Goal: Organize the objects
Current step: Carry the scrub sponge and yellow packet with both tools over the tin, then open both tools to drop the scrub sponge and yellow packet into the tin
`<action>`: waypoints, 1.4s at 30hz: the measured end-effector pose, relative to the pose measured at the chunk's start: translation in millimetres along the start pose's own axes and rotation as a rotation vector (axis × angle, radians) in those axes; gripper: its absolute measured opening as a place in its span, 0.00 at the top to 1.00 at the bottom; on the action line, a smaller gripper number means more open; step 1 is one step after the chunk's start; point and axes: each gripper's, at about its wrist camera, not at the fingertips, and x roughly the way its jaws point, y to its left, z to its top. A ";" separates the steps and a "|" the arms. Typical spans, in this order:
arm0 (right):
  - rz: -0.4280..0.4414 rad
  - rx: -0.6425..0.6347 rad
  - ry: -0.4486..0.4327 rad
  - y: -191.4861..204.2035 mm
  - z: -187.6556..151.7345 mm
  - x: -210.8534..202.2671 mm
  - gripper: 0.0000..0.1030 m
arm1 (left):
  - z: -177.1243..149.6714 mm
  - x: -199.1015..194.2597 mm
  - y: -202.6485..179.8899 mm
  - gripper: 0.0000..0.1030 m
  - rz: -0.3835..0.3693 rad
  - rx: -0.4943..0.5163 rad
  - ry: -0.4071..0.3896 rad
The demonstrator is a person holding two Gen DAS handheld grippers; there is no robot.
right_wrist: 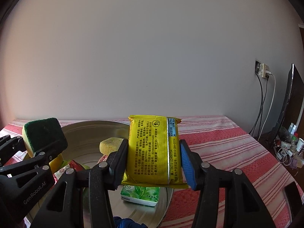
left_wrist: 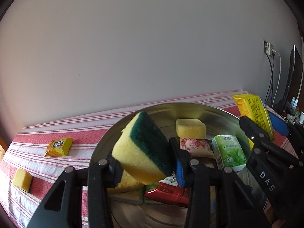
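Note:
My left gripper (left_wrist: 146, 169) is shut on a yellow sponge with a green scouring side (left_wrist: 142, 150), held tilted above the metal bowl (left_wrist: 171, 108). In the right wrist view the same sponge (right_wrist: 44, 133) hangs at the far left over the bowl's rim (right_wrist: 91, 123). My right gripper (right_wrist: 153, 161) is shut on a yellow snack packet (right_wrist: 152, 150), held upright over the bowl's right side; the left wrist view shows this packet (left_wrist: 253, 112) at the right. In the bowl lie a yellow sponge (left_wrist: 190, 128), a green tissue pack (left_wrist: 229, 152), a pink-white packet (left_wrist: 195, 146) and a red packet (left_wrist: 169, 193).
On the red-and-white striped cloth (left_wrist: 57, 131) left of the bowl lie a small yellow-brown candy packet (left_wrist: 58, 146) and a yellow sponge block (left_wrist: 22, 179). A wall rises behind the table. Cables, a socket (right_wrist: 263, 70) and a dark screen (right_wrist: 292, 104) stand at the right.

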 end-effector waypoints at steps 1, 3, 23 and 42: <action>0.002 -0.007 0.005 1.9 -0.7 0.5 0.47 | -1.0 3.6 -0.5 0.59 0.002 -0.002 0.010; 0.009 -0.024 0.015 7.7 -1.8 0.7 0.47 | -0.8 4.9 0.6 0.59 0.001 -0.008 0.016; 0.096 -0.070 0.095 37.9 -9.7 -5.0 0.41 | -4.8 8.9 2.0 0.48 0.047 0.014 0.052; 0.017 0.139 -0.131 -2.9 -6.4 -32.9 0.15 | -10.6 -21.1 43.4 0.01 0.078 -0.123 -0.118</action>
